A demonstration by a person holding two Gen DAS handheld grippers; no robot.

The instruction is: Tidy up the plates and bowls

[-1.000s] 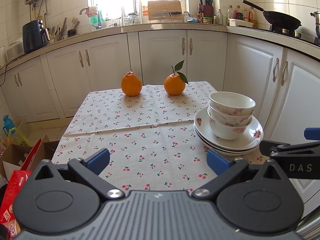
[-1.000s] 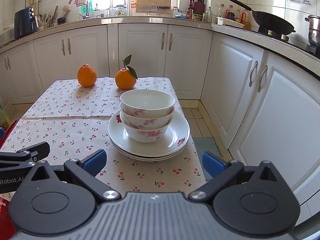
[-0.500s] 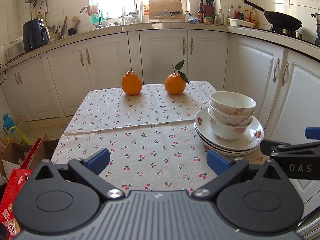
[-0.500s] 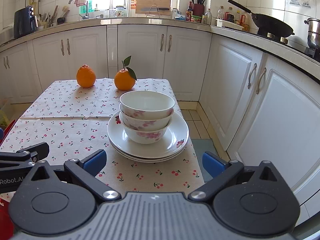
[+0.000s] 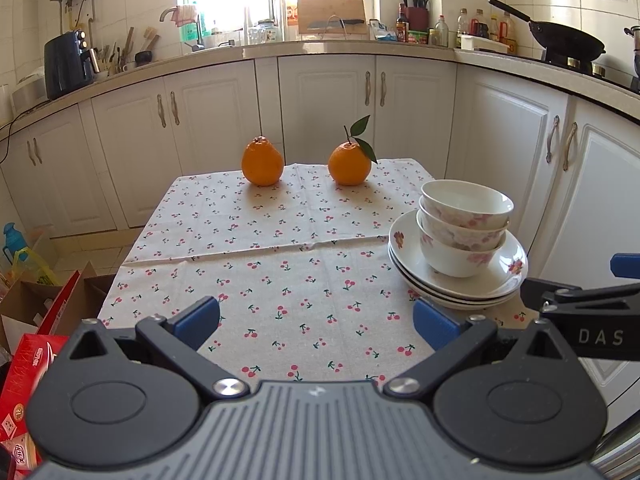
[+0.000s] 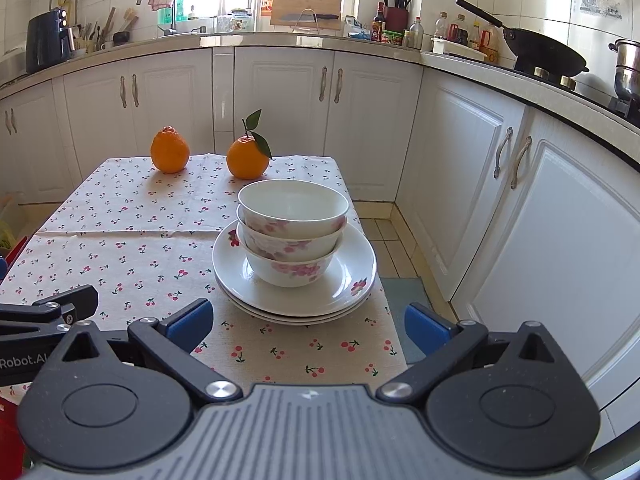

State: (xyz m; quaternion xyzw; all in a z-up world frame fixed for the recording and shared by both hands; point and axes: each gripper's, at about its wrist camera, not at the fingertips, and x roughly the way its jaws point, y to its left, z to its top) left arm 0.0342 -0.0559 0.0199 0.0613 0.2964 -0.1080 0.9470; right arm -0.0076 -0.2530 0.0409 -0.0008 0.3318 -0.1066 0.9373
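Note:
Three white bowls with pink flowers [image 6: 293, 232] [image 5: 466, 228] are nested on a stack of white plates [image 6: 352, 280] [image 5: 404, 256] near the right edge of the table. My right gripper [image 6: 306, 322] hangs open just in front of the stack, nothing between its fingers. My left gripper [image 5: 316, 316] is open over the cherry-print cloth, left of the stack, and holds nothing. Part of the right gripper [image 5: 580, 304] shows at the right of the left wrist view.
Two oranges [image 5: 262, 162] [image 5: 349, 162] stand at the far end of the table [image 5: 280, 240]. White cabinets [image 6: 540, 200] close in on the right and behind. Boxes and bags [image 5: 36, 320] lie on the floor at the left.
Both views have shifted only slightly; the bowls and plates have stayed where they were. Both grippers remain open.

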